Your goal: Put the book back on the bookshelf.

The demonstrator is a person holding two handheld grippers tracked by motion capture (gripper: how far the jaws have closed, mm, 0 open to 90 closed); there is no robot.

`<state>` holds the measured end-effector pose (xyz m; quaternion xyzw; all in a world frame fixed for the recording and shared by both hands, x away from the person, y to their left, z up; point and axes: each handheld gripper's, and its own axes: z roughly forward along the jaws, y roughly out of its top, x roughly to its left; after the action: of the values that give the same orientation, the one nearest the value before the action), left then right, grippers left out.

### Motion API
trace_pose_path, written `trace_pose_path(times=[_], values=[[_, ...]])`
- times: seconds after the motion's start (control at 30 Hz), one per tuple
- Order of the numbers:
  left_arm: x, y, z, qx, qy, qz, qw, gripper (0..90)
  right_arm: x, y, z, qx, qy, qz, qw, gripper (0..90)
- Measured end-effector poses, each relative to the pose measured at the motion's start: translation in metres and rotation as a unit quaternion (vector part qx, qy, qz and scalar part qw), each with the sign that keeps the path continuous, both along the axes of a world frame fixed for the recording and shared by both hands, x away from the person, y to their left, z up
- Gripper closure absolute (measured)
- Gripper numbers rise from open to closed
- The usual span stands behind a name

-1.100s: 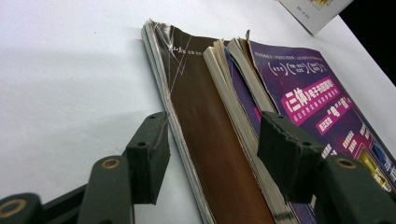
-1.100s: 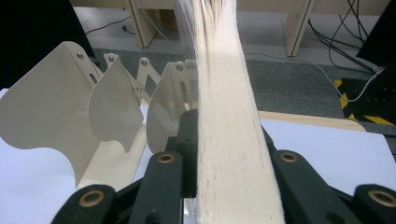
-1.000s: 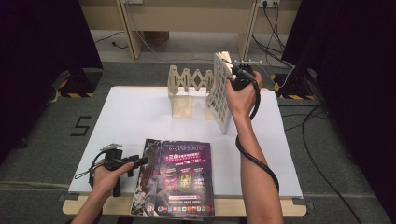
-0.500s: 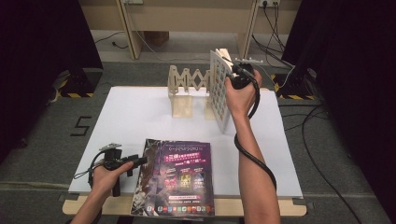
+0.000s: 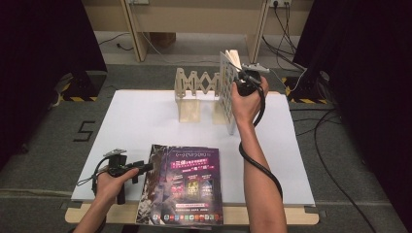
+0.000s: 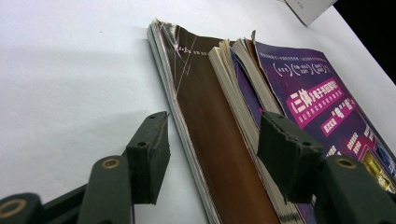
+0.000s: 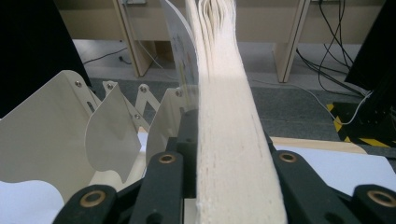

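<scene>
The right gripper point(image 5: 239, 74) held a book point(image 5: 227, 92) upright at the far side of the table point(image 5: 145, 116), at the right end of the folding rack point(image 5: 194, 87). In the right gripper view the book's point(image 7: 229, 140) cream page edges ran straight up between the two black jaws, which were clamped on it from either side; the left pad pressed its thin white cover and the right jaw lay against the page block. The rack's point(image 7: 60, 126) cream dividers stood to the left of the book, and the nearest one was just beside the cover.

The left gripper point(image 5: 138, 167) lay low at the near left of the table, beside a stack of magazines point(image 5: 182, 182) lying flat at the front edge. In the left gripper view its jaws stood wide apart with nothing gripped. The stack's point(image 6: 219, 140) spine edge ran up between them: the left finger point(image 6: 149, 154) was clear of the stack over bare white table point(image 6: 70, 70), while the right finger point(image 6: 285, 154) stood over the purple top cover. Whether that pad touched the cover could not be told.
</scene>
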<state>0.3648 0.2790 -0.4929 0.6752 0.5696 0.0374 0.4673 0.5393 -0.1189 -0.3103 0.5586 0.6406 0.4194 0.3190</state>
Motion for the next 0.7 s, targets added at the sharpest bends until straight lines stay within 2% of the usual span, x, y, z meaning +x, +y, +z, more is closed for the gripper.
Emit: trace_pose_path(times=[0.33, 0.5, 0.7], values=[[-0.0007, -0.0015, 0.0008, 0.000, -0.001, -0.002, 1.0000, 42.3, -0.0006, -0.0028, 0.0065, -0.002, 0.016, 0.011, 0.9998, 68.1], [-0.0004, -0.0010, 0.0008, 0.000, -0.002, -0.002, 1.0000, 42.3, 0.0035, -0.0045, 0.0075, 0.003, 0.030, 0.014, 0.9994, 67.2], [-0.0003, -0.0007, 0.0007, 0.001, -0.002, -0.001, 1.0000, 42.3, 0.0049, -0.0049, 0.0053, 0.007, 0.035, 0.015, 0.9993, 68.8]])
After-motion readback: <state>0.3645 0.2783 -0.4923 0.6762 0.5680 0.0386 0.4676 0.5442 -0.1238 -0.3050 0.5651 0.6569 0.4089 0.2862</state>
